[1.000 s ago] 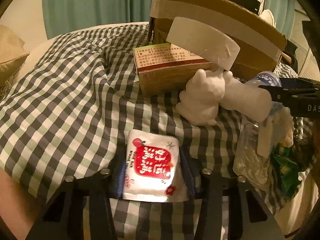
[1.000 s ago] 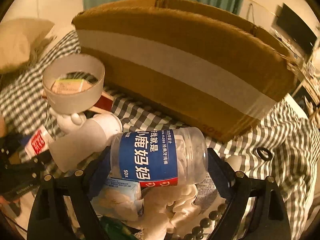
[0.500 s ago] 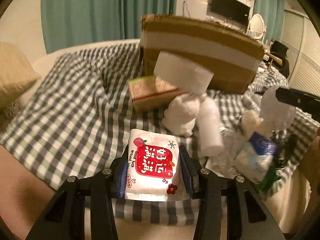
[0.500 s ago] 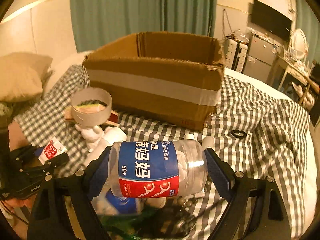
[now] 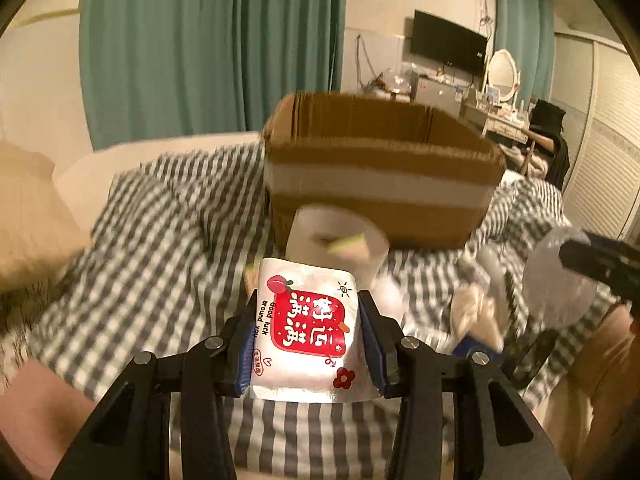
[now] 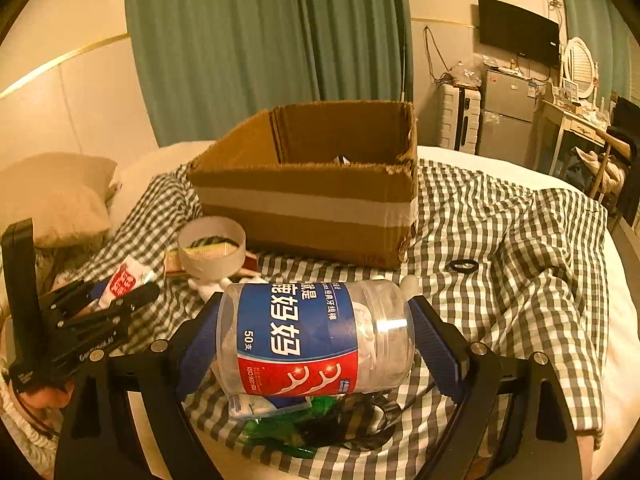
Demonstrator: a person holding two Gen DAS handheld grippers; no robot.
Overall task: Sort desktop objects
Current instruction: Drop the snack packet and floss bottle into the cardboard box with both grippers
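My left gripper (image 5: 307, 318) is shut on a white tissue pack (image 5: 308, 332) with a red label, held above the checked bedspread (image 5: 160, 240). In the right wrist view that left gripper (image 6: 120, 294) shows at the left with the tissue pack (image 6: 124, 280). My right gripper (image 6: 314, 308) is shut on a clear floss-pick jar (image 6: 312, 340) with a blue and red label, lying sideways between the pads. An open cardboard box (image 6: 312, 200) stands beyond both; its cardboard box rim (image 5: 380, 148) is level with the left view. The right gripper's finger (image 5: 600, 268) and the jar's base (image 5: 556, 284) show at the right.
A white tape ring (image 6: 212, 248) sits on a white figurine in front of the box, beside a small carton. Under the jar lies a heap with a green packet (image 6: 288, 424). A black hair tie (image 6: 464, 266) lies right of the box. A pillow (image 6: 52, 200) is at left.
Both grippers have risen with their loads still gripped. The box has dropped lower in both views, so its open top now shows. The right gripper has pulled back from the box.
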